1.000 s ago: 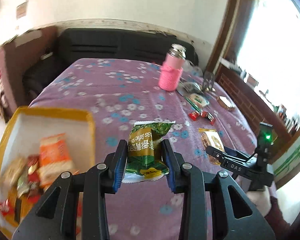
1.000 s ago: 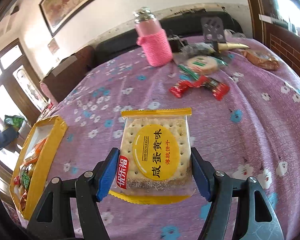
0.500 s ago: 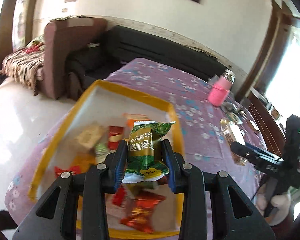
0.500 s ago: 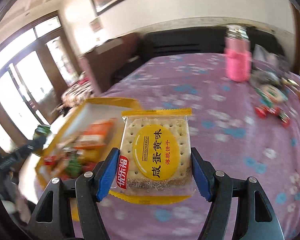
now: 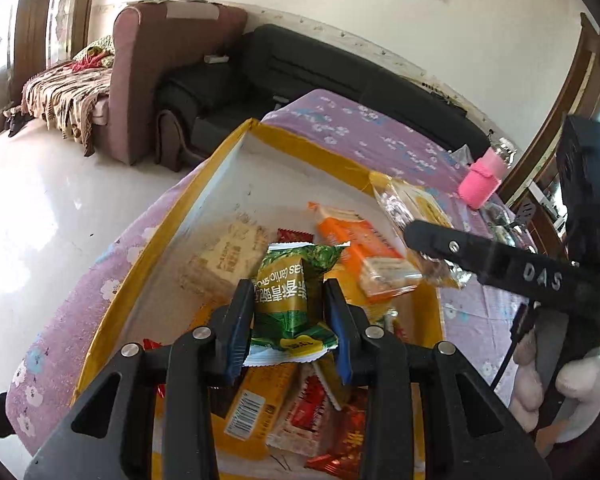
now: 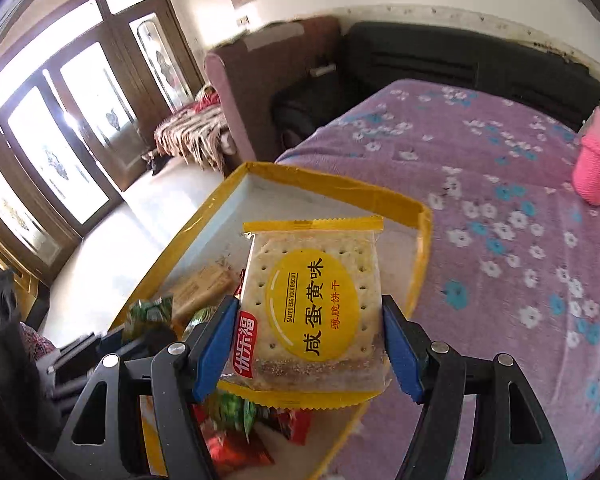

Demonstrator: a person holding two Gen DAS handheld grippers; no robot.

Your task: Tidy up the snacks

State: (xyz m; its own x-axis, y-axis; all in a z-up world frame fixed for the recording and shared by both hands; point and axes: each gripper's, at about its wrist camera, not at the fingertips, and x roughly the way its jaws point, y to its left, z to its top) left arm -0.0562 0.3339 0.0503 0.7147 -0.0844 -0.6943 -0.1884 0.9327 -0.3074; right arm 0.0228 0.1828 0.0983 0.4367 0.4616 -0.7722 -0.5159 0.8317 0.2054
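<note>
My left gripper (image 5: pixel 290 320) is shut on a green snack packet (image 5: pixel 290 300) and hangs over the yellow-rimmed box (image 5: pixel 168 236), which holds several wrapped snacks. Among them an orange pack (image 5: pixel 364 248) and a beige biscuit pack (image 5: pixel 228 256) show. My right gripper (image 6: pixel 310 344) is shut on a clear cracker pack with a yellow label (image 6: pixel 314 308), above the near part of the same box (image 6: pixel 380 196). In the left wrist view the right gripper's black finger (image 5: pixel 492 260) reaches in from the right, with the cracker pack (image 5: pixel 412 208) at its tip.
The box sits at the edge of a table under a purple flowered cloth (image 6: pixel 500 184). A pink-sleeved bottle (image 6: pixel 596 164) stands at the far right. Beyond the table are a black sofa (image 5: pixel 300 68), a brown armchair (image 5: pixel 160 80) and bare shiny floor (image 5: pixel 60 200).
Both grippers have swung left from the open tablecloth to above the box, each keeping its packet. The right gripper now shows close beside the left one.
</note>
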